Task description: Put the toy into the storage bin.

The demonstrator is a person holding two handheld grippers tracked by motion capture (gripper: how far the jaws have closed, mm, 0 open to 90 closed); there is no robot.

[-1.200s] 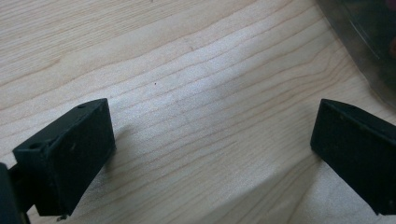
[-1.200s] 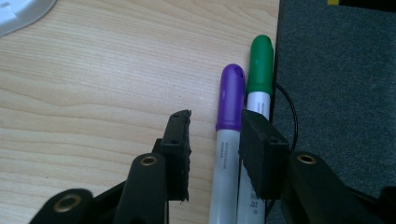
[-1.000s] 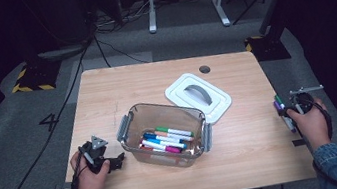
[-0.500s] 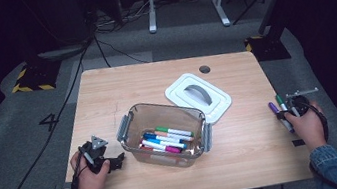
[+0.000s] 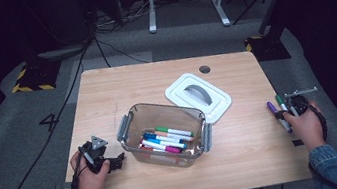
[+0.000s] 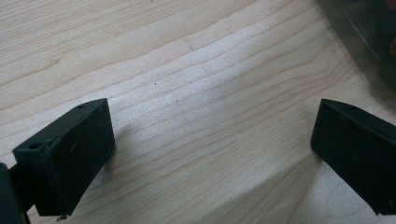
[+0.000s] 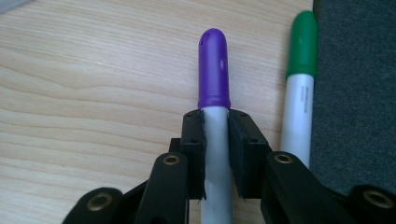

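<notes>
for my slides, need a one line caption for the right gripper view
Right gripper, jaws just closed, shut on the purple-capped marker, with a green-capped marker lying beside it at the table edge.

Your left gripper [image 5: 114, 162] sits at lower left of the high view, low over the table, jaws wide apart with nothing between them. Your right gripper [image 7: 216, 140] is at the right edge of the high view, jaws just closed, pads clamped on the white barrel of the purple-capped marker [image 7: 214, 70]. Both forearms enter from the bottom corners.
</notes>
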